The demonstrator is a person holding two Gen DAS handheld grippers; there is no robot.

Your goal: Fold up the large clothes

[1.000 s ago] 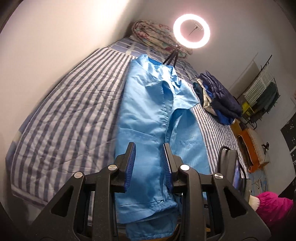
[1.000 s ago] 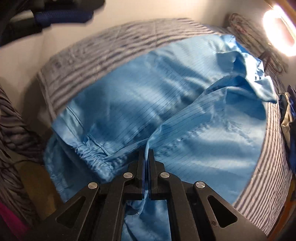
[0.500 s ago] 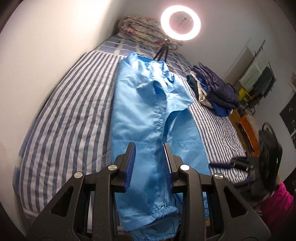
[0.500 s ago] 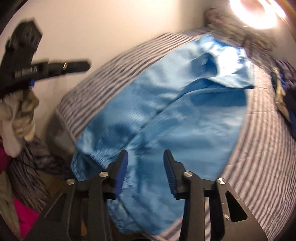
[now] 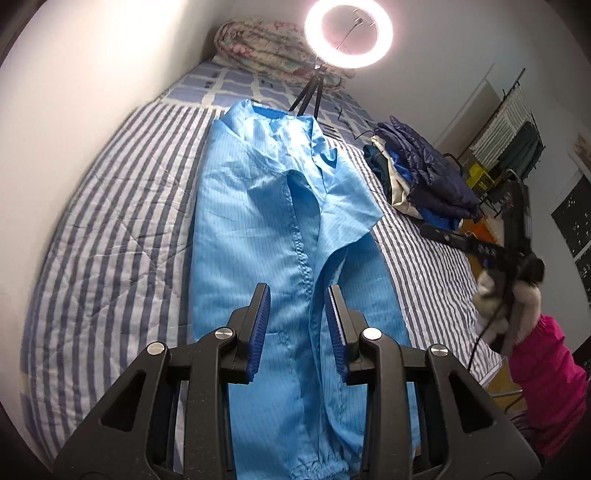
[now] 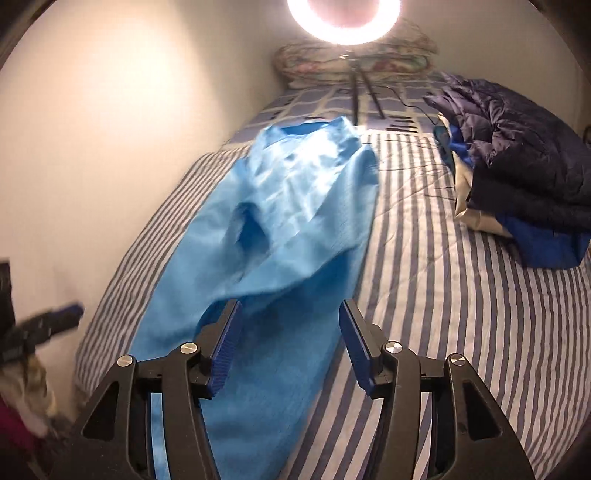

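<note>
A light blue coverall (image 5: 258,221) lies lengthwise on the striped bed (image 5: 110,240), its collar towards the far end and a flap folded over its middle. My left gripper (image 5: 298,295) hovers above the lower part of it, its jaws opening a little, nothing between them. Over the right edge of the coverall (image 6: 288,221) my right gripper (image 6: 290,308) has its jaws opening wide, with no cloth between the pads. The right gripper (image 5: 480,251) also shows at the bed's right side in the left wrist view. The left gripper (image 6: 55,317) appears blurred at the left of the right wrist view.
A lit ring light (image 5: 347,33) on a tripod stands at the bed's far end, before a rolled flowered quilt (image 5: 266,48). A pile of dark blue clothes (image 6: 517,166) sits on the right of the bed. A wall runs along the left. A pink sleeve (image 5: 546,369) is at lower right.
My right gripper let go of the blue cloth, opened, rose and swung to the right over the bed. My left gripper shifted along the coverall and stayed open.
</note>
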